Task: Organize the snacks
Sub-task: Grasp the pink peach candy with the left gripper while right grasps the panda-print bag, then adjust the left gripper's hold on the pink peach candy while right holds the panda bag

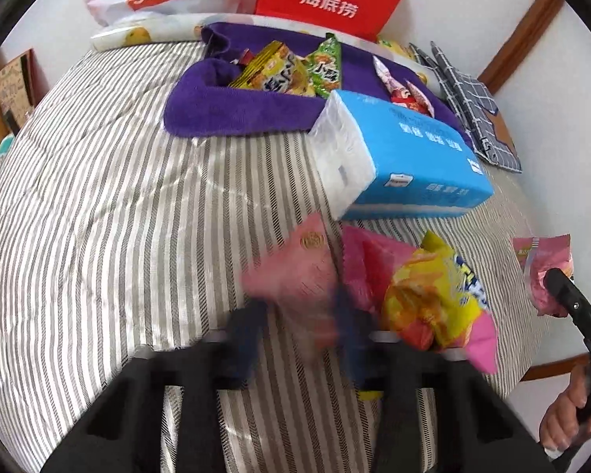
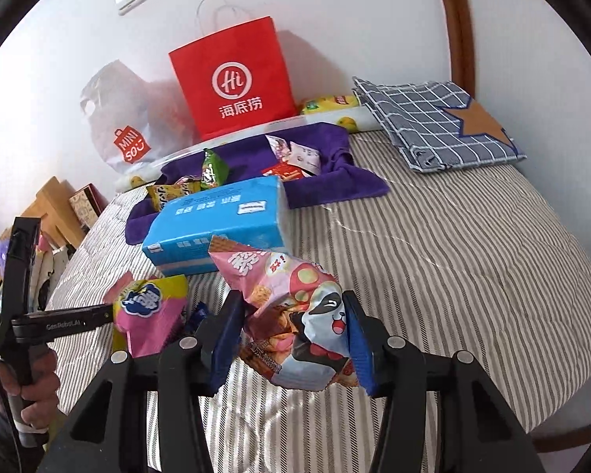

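My right gripper (image 2: 293, 335) is shut on a pink snack bag with a panda face (image 2: 295, 315), held above the striped bed. My left gripper (image 1: 299, 335) is blurred; a pale pink packet (image 1: 299, 272) sits between its fingers, and whether they grip it is unclear. A yellow and pink chip bag (image 1: 437, 299) lies just right of it and also shows in the right wrist view (image 2: 149, 311). A purple towel tray (image 1: 232, 110) at the far side holds several snack packets (image 1: 287, 71). It also shows in the right wrist view (image 2: 335, 181).
A blue tissue pack (image 1: 409, 153) lies in front of the purple tray. A red paper bag (image 2: 232, 79) and a Miniso plastic bag (image 2: 126, 126) stand against the wall. A checked folded cloth (image 2: 433, 122) lies at the far right. The bed edge drops off at the right.
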{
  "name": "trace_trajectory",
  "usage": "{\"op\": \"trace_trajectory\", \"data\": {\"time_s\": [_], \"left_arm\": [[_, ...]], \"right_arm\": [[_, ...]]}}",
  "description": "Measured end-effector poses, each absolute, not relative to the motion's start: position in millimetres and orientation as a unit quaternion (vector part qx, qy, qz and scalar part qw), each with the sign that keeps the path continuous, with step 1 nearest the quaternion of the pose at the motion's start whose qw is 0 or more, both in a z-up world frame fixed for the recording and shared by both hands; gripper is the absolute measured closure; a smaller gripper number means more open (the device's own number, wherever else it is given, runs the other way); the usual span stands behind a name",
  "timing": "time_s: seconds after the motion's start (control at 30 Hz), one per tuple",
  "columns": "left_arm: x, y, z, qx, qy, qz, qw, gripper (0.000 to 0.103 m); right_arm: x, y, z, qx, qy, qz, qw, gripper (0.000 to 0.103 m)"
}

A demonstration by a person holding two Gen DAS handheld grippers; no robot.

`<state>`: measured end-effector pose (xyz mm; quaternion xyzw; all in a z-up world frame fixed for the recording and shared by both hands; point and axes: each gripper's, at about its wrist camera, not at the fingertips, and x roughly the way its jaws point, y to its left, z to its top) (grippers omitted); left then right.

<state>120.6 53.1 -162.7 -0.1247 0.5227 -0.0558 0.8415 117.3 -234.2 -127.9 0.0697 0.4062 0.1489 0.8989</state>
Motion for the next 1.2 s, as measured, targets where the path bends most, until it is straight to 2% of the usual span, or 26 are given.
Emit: {"op": "trace_trajectory", "data": {"time_s": [0.23, 0.27, 0.33, 0.4, 0.5, 0.57, 0.67, 1.2], "left_arm": [[123.1, 64.7, -157.0, -0.089, 0.520, -0.021, 0.849, 0.074], [123.7, 66.2, -159.1, -0.091, 0.521, -0.019, 0.848, 0.072], [125.5, 66.8, -164.3, -0.096, 0.524, -0.017, 0.846, 0.057], [126.6, 63.2, -168.6, -0.095, 0.519, -0.017, 0.849, 0.054], [128.4, 57.2, -169.6, -0.083, 0.510, -0.009, 0.856, 0.054], [129.7, 56.6, -169.2, -0.082, 0.503, -0.004, 0.861, 0.065], [130.8, 61.2, -167.3, -0.097, 0.501, -0.011, 0.860, 0.072], [115.2, 56.0, -128.9, -0.093, 0.470, -0.052, 0.876, 0.072]], "right_arm": [[111.2, -239.6, -123.8, 0.073, 0.398, 0.143, 0.903, 0.055], [111.5, -239.2, -123.4, 0.075, 0.397, 0.144, 0.903, 0.055], [111.8, -238.1, -123.8, 0.077, 0.398, 0.144, 0.903, 0.055], [111.6, -236.3, -124.8, 0.074, 0.401, 0.142, 0.902, 0.055], [110.3, -235.9, -126.5, 0.071, 0.404, 0.137, 0.902, 0.055], [109.9, -237.9, -127.6, 0.075, 0.406, 0.134, 0.901, 0.055], [109.4, -240.6, -127.1, 0.078, 0.407, 0.129, 0.901, 0.055], [111.4, -234.7, -119.4, 0.079, 0.408, 0.121, 0.901, 0.056]]}}
